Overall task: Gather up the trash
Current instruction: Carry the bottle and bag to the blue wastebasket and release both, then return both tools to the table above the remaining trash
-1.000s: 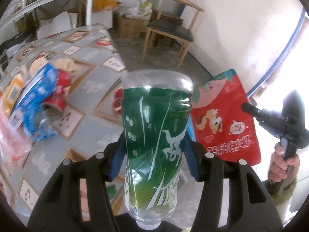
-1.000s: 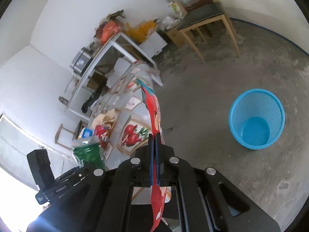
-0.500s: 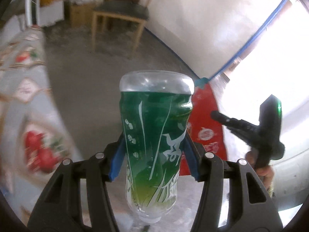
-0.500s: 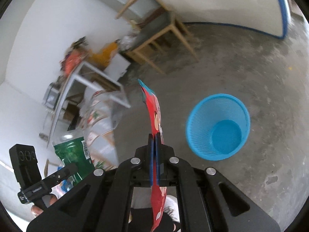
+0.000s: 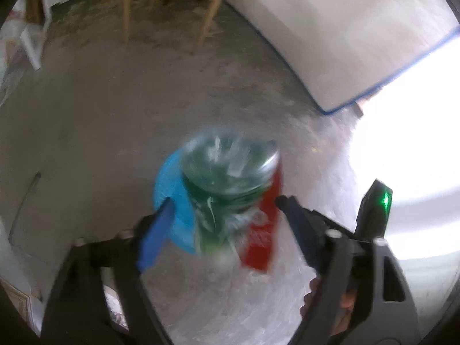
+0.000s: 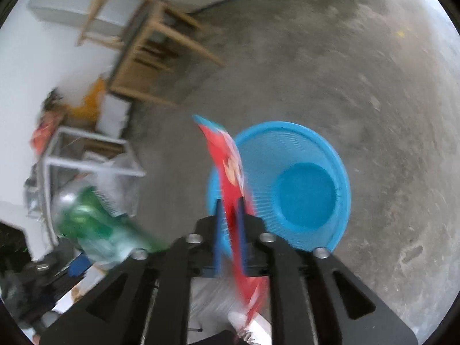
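Observation:
My left gripper [image 5: 224, 201] points steeply down at the floor and its jaws are opening. A green plastic bottle [image 5: 227, 189], blurred, hangs loose between the spread pads, right over the blue mesh basket [image 5: 168, 184]. In the right wrist view my right gripper [image 6: 230, 224] hovers over the same basket [image 6: 304, 195]. Its jaws are opening too, and a red snack bag [image 6: 227, 166] stands between the blue pads with gaps on both sides. The bag [image 5: 264, 230] also shows behind the bottle. The bottle [image 6: 95, 224] appears at lower left.
A wooden chair [image 5: 172, 0] stands on the concrete floor by the white wall with a blue base stripe [image 5: 330, 109]. A white-framed table [image 6: 86, 158] with clutter lies to the left. A hand [image 5: 325, 302] grips the right gripper's handle.
Both grippers have swung away from the table and dropped over the blue basket. Both pairs of jaws have parted, so the bottle and the red bag are no longer pinched.

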Action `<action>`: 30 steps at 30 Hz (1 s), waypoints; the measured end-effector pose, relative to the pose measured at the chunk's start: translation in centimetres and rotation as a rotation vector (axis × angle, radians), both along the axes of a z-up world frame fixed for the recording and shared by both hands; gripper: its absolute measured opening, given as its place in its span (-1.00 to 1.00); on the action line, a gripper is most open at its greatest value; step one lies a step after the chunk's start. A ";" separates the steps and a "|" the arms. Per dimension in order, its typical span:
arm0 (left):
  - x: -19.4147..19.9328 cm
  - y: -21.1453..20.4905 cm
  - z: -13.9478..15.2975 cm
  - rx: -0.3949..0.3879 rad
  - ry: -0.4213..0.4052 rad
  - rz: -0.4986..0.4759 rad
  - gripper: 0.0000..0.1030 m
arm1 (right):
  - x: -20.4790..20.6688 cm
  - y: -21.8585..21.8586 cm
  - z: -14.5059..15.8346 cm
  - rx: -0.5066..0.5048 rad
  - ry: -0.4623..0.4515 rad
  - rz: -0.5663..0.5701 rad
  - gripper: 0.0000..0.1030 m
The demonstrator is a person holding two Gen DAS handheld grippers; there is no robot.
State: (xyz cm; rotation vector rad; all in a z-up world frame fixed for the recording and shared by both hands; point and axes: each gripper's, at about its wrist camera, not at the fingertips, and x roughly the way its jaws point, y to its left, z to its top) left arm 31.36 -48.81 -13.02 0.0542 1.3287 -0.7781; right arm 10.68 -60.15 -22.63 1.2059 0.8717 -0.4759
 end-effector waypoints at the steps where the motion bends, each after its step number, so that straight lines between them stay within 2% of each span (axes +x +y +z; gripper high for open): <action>1: 0.2 0.1 -0.1 0.001 0.002 0.010 0.50 | 0.2 -0.1 -0.7 -0.020 0.035 0.003 -0.56; 4: 0.1 1.1 0.5 -0.027 0.008 0.004 0.50 | 0.6 0.3 -2.1 -0.041 0.089 0.029 -0.55; 7: -1.2 3.3 2.2 -0.046 -0.034 -0.024 0.50 | 1.0 1.0 -2.9 -0.061 0.126 0.051 -0.55; 13: -3.0 5.7 5.7 -0.081 -0.106 -0.068 0.51 | 0.7 2.6 -2.3 -0.117 0.149 0.101 -0.55; 17: -4.6 8.3 8.0 -0.112 -0.125 -0.079 0.51 | -1.0 3.5 -0.6 -0.145 0.126 0.116 -0.55; 22: -7.1 12.8 11.4 -0.169 -0.185 -0.087 0.51 | -3.7 5.9 3.4 -0.208 0.074 0.159 -0.54; 26: -9.4 18.2 13.9 -0.225 -0.266 -0.042 0.60 | -6.0 8.9 7.9 -0.289 0.018 0.197 -0.16; 30: -12.1 22.6 15.4 -0.210 -0.350 0.002 0.61 | -7.9 12.7 12.9 -0.407 -0.034 0.246 0.20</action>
